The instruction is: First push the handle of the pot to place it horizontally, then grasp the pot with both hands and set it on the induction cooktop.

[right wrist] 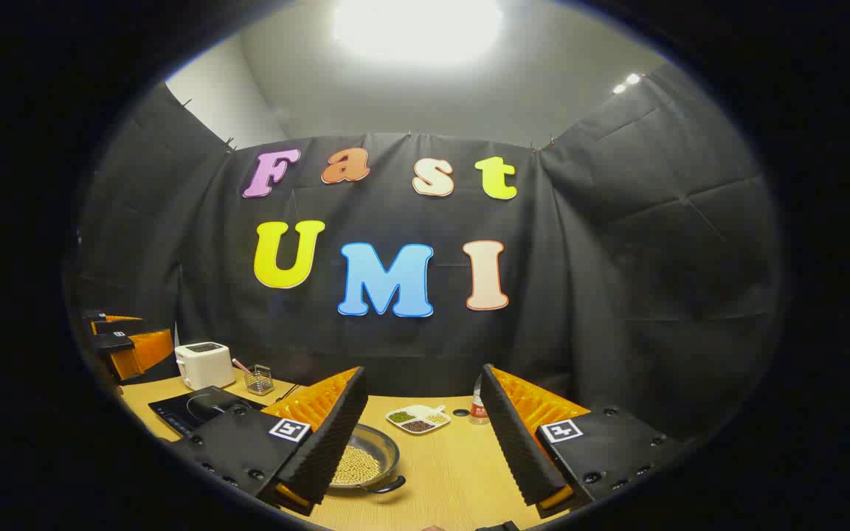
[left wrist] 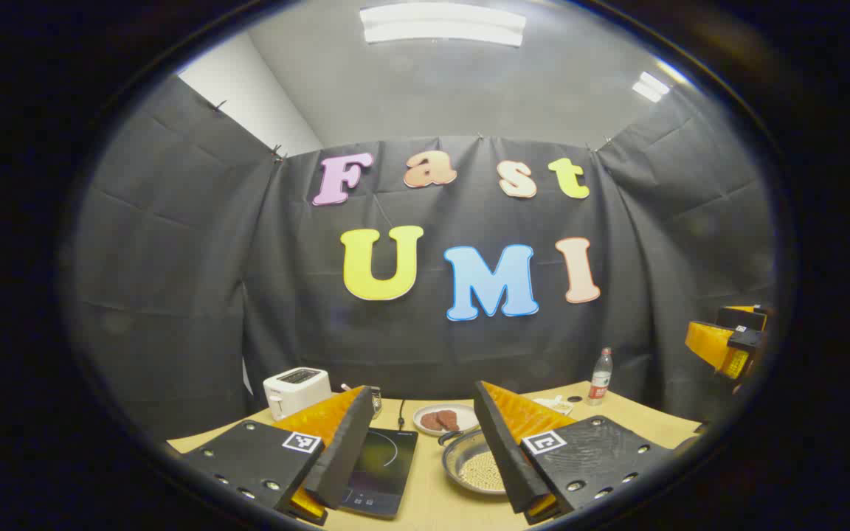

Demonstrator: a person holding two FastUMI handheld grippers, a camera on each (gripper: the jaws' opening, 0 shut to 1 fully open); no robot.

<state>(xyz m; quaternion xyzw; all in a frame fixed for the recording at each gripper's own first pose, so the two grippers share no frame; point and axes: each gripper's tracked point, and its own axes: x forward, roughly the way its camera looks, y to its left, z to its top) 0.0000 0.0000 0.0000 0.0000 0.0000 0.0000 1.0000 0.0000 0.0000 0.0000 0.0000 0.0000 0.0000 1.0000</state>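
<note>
The pot [left wrist: 469, 463] is a shallow metal pan of pale beans on the wooden table, just right of the black induction cooktop [left wrist: 382, 468]. A dark handle [left wrist: 449, 436] sticks out of its far left rim. My left gripper [left wrist: 423, 389] hangs open above the table, and its right finger hides part of the pot. In the right gripper view the pot [right wrist: 363, 461] lies low left, partly behind the left finger, with a dark handle [right wrist: 388, 485] on its near rim. My right gripper [right wrist: 422, 371] is open and holds nothing. The cooktop [right wrist: 189, 409] lies farther left.
A white toaster [left wrist: 296, 389] stands behind the cooktop, a plate of meat [left wrist: 443, 419] behind the pot, and a bottle [left wrist: 600, 376] at the back right. In the right gripper view I see a wire basket [right wrist: 257, 380], a divided dish [right wrist: 417, 419] and the bottle [right wrist: 478, 409].
</note>
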